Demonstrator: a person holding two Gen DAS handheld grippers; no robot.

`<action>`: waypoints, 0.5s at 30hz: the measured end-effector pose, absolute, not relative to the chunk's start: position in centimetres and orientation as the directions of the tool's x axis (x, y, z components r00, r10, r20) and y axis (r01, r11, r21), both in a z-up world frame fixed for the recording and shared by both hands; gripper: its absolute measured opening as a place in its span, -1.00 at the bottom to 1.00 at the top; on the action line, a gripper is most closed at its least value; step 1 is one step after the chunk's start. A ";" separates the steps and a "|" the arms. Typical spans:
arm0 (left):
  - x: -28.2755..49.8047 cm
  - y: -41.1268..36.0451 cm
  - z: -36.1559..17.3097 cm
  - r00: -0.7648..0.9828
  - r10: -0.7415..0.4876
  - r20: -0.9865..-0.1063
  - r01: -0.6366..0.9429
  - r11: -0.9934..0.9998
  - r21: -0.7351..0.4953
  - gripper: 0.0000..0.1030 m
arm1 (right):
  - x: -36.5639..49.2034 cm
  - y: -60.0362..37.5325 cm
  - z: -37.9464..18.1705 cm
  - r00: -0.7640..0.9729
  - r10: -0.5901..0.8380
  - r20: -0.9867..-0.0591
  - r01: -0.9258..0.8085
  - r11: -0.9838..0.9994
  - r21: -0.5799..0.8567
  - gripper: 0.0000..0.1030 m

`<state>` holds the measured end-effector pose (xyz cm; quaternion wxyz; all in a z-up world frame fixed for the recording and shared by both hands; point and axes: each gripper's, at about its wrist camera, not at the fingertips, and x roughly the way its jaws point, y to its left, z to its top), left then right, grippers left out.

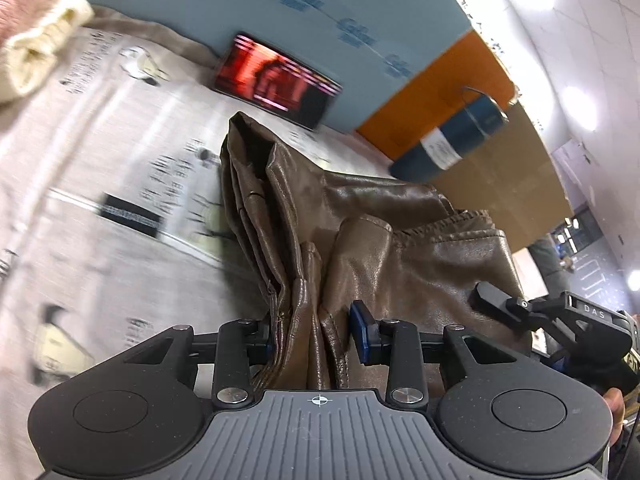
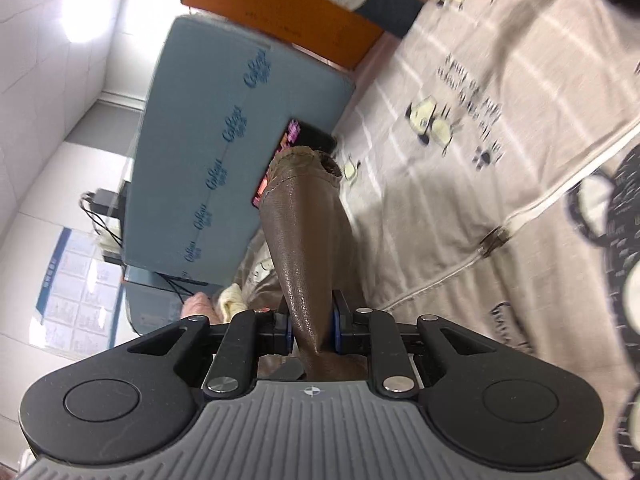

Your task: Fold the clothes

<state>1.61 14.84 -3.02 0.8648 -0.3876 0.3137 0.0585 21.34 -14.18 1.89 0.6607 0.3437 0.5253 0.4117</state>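
Left claw: my left claw (image 1: 316, 330) is clamped on a bunched fold of the brown leather garment (image 1: 360, 232), a blue pad (image 1: 362, 330) pressing its right side; the other pad is mostly buried in the folds.
Right claw: my right claw (image 2: 312, 328) pinches a narrow brown strip of the same garment (image 2: 304, 240), which runs away from me to a stitched open end.
Other rig in view: from the left wrist I see the right claw's body (image 1: 576, 320) at the frame edge, marked "DAS" — its tips are hidden behind the leather.
Garment position: held up between both claws, above the printed bedsheet (image 1: 100, 168).
Writing: the sheet's text is too blurred to read; the blue foam board (image 2: 224, 128) repeats one script logo that I cannot make out.
Count: one phone (image 1: 276, 80) with a lit screen, one dark blue bottle (image 1: 452, 140) with a white label, one orange box (image 2: 280, 12), one cream knit item (image 1: 36, 52) — cut off at the frame edge.
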 end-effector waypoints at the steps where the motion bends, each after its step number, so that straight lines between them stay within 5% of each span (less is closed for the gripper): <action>1: 2.1 14.1 -2.8 0.801 -0.147 -0.580 -0.334 0.694 -0.638 -0.36 | 21.6 -15.0 2.2 0.112 0.908 -0.403 -0.186 0.417 0.890 -0.69; 15: 14.6 3.3 1.8 0.858 -0.270 -0.437 -0.105 0.741 -0.664 -0.36 | 29.0 -29.6 6.6 0.312 0.918 -0.244 -0.198 0.314 0.929 -0.69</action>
